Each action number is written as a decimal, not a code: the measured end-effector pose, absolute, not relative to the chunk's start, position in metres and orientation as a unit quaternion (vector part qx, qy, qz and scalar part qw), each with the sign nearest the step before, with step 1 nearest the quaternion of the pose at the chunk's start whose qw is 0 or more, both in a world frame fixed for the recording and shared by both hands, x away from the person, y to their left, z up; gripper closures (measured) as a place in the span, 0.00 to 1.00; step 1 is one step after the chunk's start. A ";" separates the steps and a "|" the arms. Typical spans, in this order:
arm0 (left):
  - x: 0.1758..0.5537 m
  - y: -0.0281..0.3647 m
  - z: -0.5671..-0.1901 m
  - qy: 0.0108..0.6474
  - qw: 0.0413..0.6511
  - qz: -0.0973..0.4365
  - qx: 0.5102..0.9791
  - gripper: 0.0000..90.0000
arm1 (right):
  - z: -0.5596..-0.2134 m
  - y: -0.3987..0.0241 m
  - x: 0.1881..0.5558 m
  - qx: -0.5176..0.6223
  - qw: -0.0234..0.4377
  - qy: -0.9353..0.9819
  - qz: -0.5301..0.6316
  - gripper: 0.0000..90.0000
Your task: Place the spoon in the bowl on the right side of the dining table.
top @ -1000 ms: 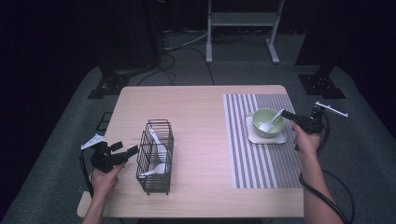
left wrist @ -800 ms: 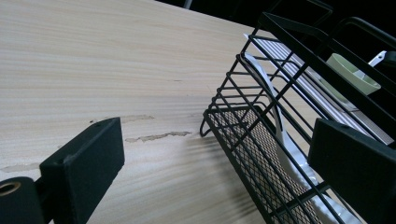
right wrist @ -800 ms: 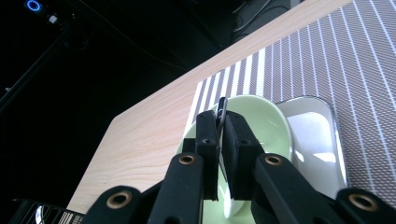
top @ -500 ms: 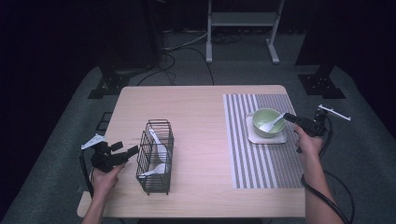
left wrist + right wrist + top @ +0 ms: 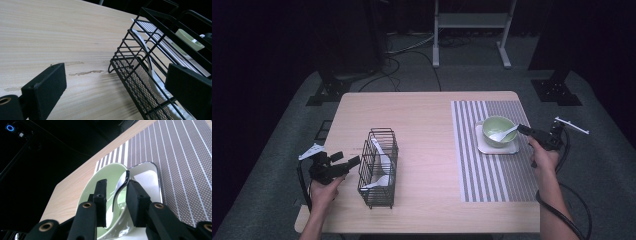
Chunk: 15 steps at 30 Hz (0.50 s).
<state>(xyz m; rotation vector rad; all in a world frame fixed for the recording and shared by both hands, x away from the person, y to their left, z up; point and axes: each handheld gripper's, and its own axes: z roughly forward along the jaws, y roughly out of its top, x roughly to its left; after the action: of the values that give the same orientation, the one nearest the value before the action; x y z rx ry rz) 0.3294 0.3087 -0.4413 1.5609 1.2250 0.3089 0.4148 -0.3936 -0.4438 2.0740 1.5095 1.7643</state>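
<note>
The left hand (image 5: 323, 189) rests at the near left, holding the left gripper (image 5: 348, 163) level with its jaws wide apart. At the right, the right hand (image 5: 543, 156) aims the right gripper (image 5: 523, 129) leftward; its jaws have just been opening, slightly parted.

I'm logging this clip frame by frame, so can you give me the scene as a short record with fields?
surface: wooden table with a striped placemat on its right side
bowl: green bowl on a white tray on the placemat
spoon: white spoon lying in the bowl, handle toward the right gripper
basket: black wire basket holding white utensils
right gripper: right gripper at the bowl, jaws just been opening, spoon handle between them, not clamped
left gripper: left gripper open, beside the basket
</note>
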 end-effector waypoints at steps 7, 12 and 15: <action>0.329 0.309 -0.441 0.514 0.534 0.131 0.658 0.03 | -0.450 -0.398 0.411 0.667 0.011 0.482 0.568 0.74; 0.330 0.306 -0.441 0.512 0.534 0.131 0.660 0.03 | -0.456 -0.400 0.406 0.666 0.010 0.478 0.573 0.74; 0.330 0.306 -0.442 0.512 0.533 0.130 0.661 0.03 | -0.459 -0.399 0.403 0.664 0.007 0.480 0.574 0.73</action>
<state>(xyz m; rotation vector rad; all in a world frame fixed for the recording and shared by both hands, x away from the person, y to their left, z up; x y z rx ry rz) 0.3296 0.3061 -0.4417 1.5760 1.2195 0.3103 0.4028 -0.3991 -0.4592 2.0758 1.5001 1.7959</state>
